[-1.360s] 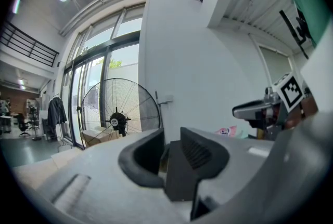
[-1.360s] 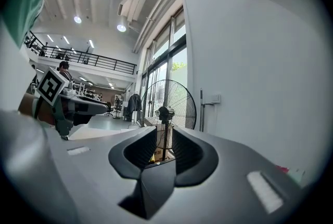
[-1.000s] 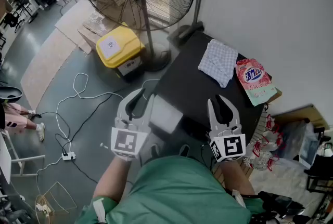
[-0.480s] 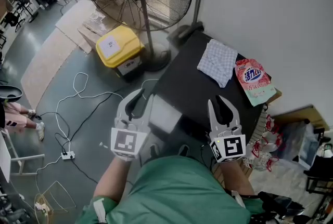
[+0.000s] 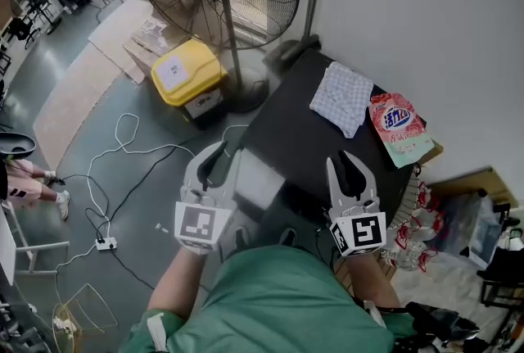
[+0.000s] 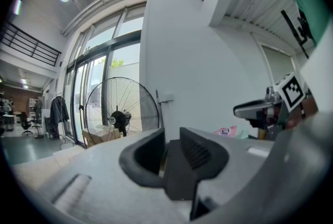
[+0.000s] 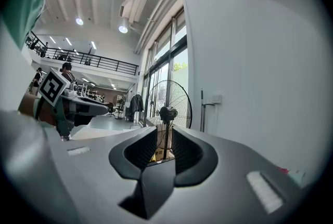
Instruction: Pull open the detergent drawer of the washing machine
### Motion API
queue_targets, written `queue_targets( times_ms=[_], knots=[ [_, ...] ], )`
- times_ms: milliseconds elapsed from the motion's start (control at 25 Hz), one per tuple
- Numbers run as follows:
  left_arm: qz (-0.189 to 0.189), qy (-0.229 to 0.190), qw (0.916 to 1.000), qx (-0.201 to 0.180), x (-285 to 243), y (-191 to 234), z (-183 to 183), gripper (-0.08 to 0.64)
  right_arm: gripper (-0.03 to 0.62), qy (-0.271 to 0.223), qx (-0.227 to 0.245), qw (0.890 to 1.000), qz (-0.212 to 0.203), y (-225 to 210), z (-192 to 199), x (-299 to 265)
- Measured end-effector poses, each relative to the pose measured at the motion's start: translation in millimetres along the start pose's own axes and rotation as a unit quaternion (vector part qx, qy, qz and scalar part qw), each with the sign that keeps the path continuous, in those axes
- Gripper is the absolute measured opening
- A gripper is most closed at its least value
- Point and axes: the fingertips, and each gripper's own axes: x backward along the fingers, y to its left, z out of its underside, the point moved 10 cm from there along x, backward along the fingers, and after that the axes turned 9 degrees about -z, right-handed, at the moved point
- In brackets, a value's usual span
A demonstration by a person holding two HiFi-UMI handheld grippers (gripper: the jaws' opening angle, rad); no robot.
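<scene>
Grippers, left gripper (image 5: 221,156) and right gripper (image 5: 347,166), are both hanging slightly open, empty; one cloth (image 5: 342,97) and one detergent bag (image 5: 399,126) are lying far right.

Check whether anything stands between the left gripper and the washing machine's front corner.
Nothing visible does. The left gripper, jaws slightly apart and empty, hangs right beside a pale panel at the washing machine's front corner, possibly the drawer. The cloth and detergent bag lie farther back on top.
</scene>
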Motion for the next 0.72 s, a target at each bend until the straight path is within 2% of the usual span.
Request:
queue_targets(
  times_ms=[720],
  knots=[
    [0.0,-0.006,0.9999,0.013,5.9,5.5,-0.5,0.081,0.084,0.0,0.003,1.0,0.003,9.6,-2.2,-0.1]
  ],
)
